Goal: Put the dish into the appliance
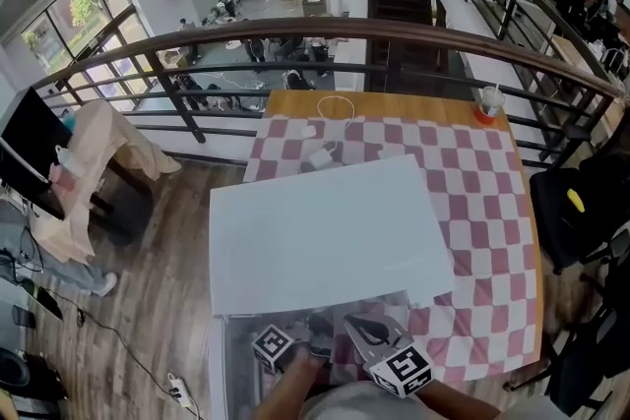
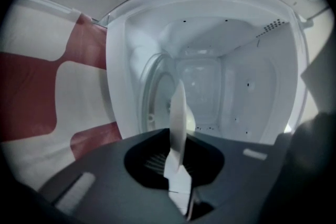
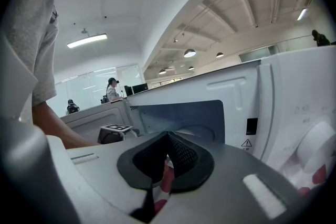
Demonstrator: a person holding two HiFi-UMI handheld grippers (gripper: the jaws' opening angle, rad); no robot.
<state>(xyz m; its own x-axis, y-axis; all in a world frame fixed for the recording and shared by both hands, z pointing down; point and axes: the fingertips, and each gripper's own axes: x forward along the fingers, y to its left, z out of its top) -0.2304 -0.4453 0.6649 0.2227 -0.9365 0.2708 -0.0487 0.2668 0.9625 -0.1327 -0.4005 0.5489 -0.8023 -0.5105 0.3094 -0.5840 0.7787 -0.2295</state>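
The dish (image 2: 177,123), a thin white plate, is seen edge-on in the left gripper view. Its long axis runs straight away from the camera and points into the open cavity (image 2: 226,92) of the microwave (image 1: 325,231), with its far rim at the mouth of the opening. In that view the edge stands up the picture, roughly parallel to the round turntable (image 2: 156,97), which sits on the cavity's left side. The left gripper (image 2: 176,165) has its jaws clamped on the plate's near rim. The right gripper (image 3: 167,144) is just beside it in front of the microwave, with its jaws pressed together and nothing between them. Its view shows the appliance's white front and a dial (image 3: 315,147) at the right. From the head view the microwave's flat white top covers the near-left part of a red-and-white checked tablecloth (image 1: 482,211) on a wooden table (image 1: 394,105). A cup (image 1: 489,103) stands at the far right corner, and a dark railing (image 1: 295,34) curves behind it.
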